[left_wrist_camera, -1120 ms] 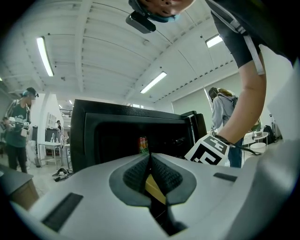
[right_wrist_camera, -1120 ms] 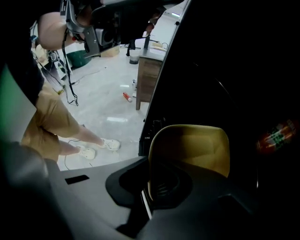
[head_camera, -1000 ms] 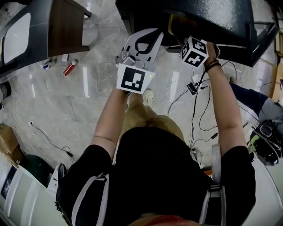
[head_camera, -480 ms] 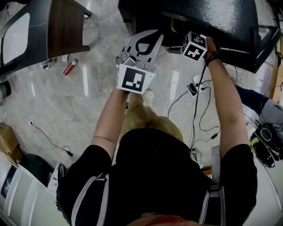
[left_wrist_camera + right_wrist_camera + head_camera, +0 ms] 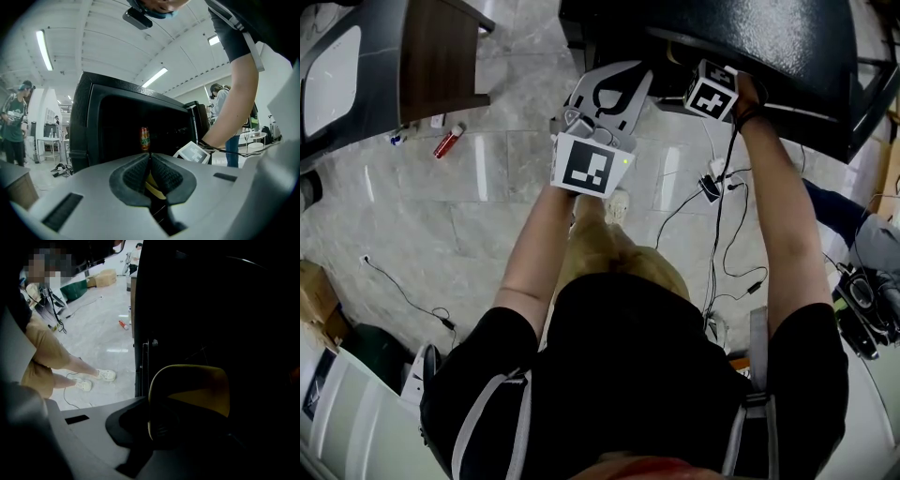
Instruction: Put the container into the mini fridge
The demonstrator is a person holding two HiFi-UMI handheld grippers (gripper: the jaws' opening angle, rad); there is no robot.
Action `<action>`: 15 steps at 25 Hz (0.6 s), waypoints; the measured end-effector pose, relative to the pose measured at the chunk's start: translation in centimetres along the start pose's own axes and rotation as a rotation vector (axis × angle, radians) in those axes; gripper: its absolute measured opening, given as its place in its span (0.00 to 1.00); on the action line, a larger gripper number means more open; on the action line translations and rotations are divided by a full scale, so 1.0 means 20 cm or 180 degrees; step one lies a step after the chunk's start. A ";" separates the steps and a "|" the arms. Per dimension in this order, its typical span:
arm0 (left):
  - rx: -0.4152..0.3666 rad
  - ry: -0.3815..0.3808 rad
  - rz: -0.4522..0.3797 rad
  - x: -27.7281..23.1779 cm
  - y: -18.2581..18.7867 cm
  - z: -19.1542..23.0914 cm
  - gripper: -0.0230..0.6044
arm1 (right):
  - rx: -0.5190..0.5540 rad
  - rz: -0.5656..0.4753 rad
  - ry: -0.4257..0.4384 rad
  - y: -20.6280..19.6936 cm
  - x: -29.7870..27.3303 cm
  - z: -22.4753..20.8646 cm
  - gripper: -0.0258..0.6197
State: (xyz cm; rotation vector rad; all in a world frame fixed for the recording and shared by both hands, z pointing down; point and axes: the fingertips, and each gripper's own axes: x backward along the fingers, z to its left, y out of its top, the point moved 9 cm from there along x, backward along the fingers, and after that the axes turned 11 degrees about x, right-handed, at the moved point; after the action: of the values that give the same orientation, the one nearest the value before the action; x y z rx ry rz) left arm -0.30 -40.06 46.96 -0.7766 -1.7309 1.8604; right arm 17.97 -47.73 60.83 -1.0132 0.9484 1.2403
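The black mini fridge (image 5: pixel 750 47) stands open at the top of the head view. My right gripper (image 5: pixel 185 420) is shut on a yellow container (image 5: pixel 197 385) and holds it inside the dark fridge (image 5: pixel 197 296). In the head view only its marker cube (image 5: pixel 712 91) shows at the fridge's opening; its jaws are hidden there. My left gripper (image 5: pixel 614 84) hovers in front of the fridge, left of the right one. Its pads (image 5: pixel 150 157) are pressed together with nothing held. An orange can (image 5: pixel 144 138) stands inside the fridge (image 5: pixel 117 126).
A wooden-panelled piece of furniture (image 5: pixel 441 56) stands at the upper left. A red item (image 5: pixel 448 143) and cables (image 5: pixel 712 187) lie on the tiled floor. A cardboard box (image 5: pixel 314 300) sits at the left edge. Another person (image 5: pixel 16 122) stands far off to the left.
My right gripper has moved up and forward, taking the container deeper into the fridge. The left gripper has shifted slightly toward the fridge.
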 end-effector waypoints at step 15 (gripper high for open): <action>0.0046 -0.0043 0.0013 -0.01 -0.03 0.14 0.08 | -0.0211 0.0284 0.0287 0.02 -0.14 -0.09 0.10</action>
State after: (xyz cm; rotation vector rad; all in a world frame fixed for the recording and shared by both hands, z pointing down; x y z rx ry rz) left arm -2.09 -42.15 47.71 -0.7644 -1.7235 1.8828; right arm 17.31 -50.11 62.90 -1.0963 1.0374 1.3163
